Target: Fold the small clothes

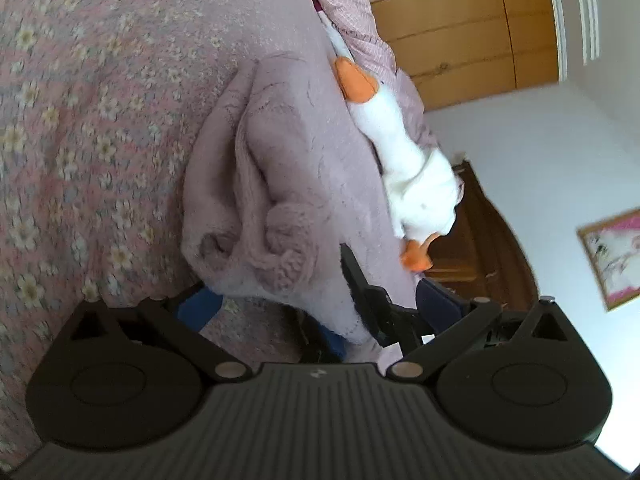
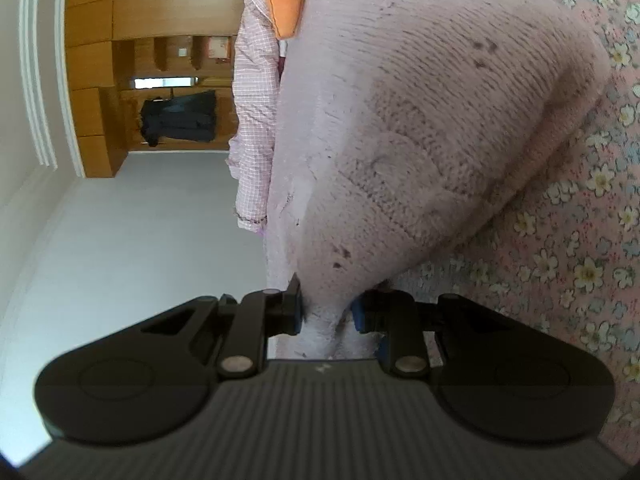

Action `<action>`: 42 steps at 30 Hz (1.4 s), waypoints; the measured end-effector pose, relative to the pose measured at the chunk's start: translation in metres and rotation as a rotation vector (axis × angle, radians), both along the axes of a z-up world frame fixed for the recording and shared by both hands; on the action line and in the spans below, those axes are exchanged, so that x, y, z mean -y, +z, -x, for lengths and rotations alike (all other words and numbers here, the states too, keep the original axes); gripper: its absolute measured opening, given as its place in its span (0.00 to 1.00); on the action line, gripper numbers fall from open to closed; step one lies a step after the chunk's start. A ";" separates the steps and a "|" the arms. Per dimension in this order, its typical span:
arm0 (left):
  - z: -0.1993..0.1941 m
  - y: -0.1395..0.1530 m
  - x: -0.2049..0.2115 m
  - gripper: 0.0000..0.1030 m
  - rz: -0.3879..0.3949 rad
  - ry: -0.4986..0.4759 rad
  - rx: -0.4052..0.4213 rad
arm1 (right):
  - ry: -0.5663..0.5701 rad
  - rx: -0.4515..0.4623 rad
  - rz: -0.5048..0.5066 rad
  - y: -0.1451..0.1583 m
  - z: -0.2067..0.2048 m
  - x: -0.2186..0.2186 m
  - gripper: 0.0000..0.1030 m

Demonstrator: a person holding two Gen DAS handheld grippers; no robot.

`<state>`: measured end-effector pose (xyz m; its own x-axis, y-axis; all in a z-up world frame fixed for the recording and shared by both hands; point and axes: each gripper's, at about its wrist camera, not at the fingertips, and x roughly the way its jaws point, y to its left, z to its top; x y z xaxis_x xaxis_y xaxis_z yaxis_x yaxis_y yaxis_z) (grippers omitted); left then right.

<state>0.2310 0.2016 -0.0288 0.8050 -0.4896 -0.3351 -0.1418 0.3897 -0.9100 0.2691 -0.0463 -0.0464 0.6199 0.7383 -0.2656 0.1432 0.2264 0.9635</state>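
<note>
Soft, even daylight fills both views, with no hard shadows and no glare. Fisheye bending curves the wardrobe [image 1: 460, 28] and the wall [image 2: 140, 240] near the frame edges. Motion blur smears the floral bedspread [image 1: 80, 120] in the left view, while the sweater [image 2: 420, 140] knit is fairly sharp in the right. Corners darken slightly.

Open bedspread: the pink floral bedspread [image 1: 80, 128] lies bare on the left of the left wrist view.
Obstacle ahead: the fuzzy lilac knitted garment [image 1: 288, 168] fills the middle.
Far right: a white plush goose with orange beak [image 1: 404, 160] lies against it.
</note>
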 end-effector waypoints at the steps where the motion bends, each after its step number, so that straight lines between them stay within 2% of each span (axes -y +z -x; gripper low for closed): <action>1: -0.004 -0.001 0.001 1.00 0.002 0.001 0.001 | 0.008 0.015 0.011 0.001 -0.001 0.000 0.26; 5: -0.019 -0.002 0.006 1.00 -0.026 0.010 0.025 | 0.015 0.003 -0.008 -0.004 -0.001 -0.001 0.26; 8: -0.027 0.001 0.008 1.00 -0.108 -0.039 0.075 | 0.020 0.012 -0.021 -0.006 0.002 0.003 0.26; 14: -0.011 0.003 0.008 1.00 -0.265 0.006 0.097 | 0.029 0.016 -0.047 -0.010 0.004 0.008 0.26; 17: -0.010 0.002 0.010 0.99 -0.284 0.005 0.098 | 0.020 0.010 -0.029 -0.014 0.010 0.009 0.32; 18: -0.009 0.002 0.011 0.96 -0.292 0.004 0.097 | 0.020 0.006 -0.002 -0.014 0.012 0.008 0.40; 19: -0.010 0.002 0.012 0.93 -0.302 0.002 0.087 | 0.026 0.008 0.026 -0.013 0.013 0.007 0.43; 20: -0.010 0.002 0.011 0.91 -0.301 0.000 0.086 | 0.037 0.019 0.048 -0.011 0.014 0.007 0.45; 21: -0.010 0.001 0.010 0.86 -0.293 0.005 0.087 | 0.059 0.036 0.064 -0.007 0.017 0.009 0.53; 23: -0.010 -0.001 0.006 0.80 -0.273 0.017 0.076 | 0.102 0.072 0.098 -0.001 0.026 0.020 0.57; 25: -0.009 -0.004 0.001 0.56 -0.280 0.036 0.031 | 0.150 0.118 0.108 0.006 0.032 0.036 0.69; 26: -0.008 -0.005 -0.003 0.53 -0.279 0.041 0.013 | 0.161 0.141 0.117 0.010 0.036 0.046 0.76; 28: -0.006 -0.009 -0.008 0.46 -0.242 0.054 -0.006 | 0.142 0.166 0.153 0.020 0.047 0.071 0.80; 30: -0.005 -0.010 -0.010 0.44 -0.216 0.064 -0.021 | 0.129 0.191 0.194 0.029 0.053 0.096 0.82; 33: -0.002 -0.009 -0.011 0.41 -0.227 0.057 -0.021 | 0.113 0.240 0.263 0.036 0.052 0.130 0.82; 36: -0.003 -0.009 -0.011 0.41 -0.223 0.055 -0.029 | 0.087 0.226 0.290 0.035 0.039 0.154 0.81; 40: -0.004 -0.012 -0.013 0.41 -0.208 0.050 -0.038 | 0.192 0.202 0.335 0.026 0.013 0.152 0.81; 42: -0.003 -0.014 -0.017 0.42 -0.196 0.042 -0.040 | 0.210 0.218 0.352 0.021 0.005 0.143 0.78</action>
<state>0.2337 0.2182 -0.0428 0.8077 -0.3776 -0.4528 -0.1963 0.5520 -0.8104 0.2644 -0.1897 -0.0251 0.5355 0.7423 -0.4027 -0.1383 0.5475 0.8253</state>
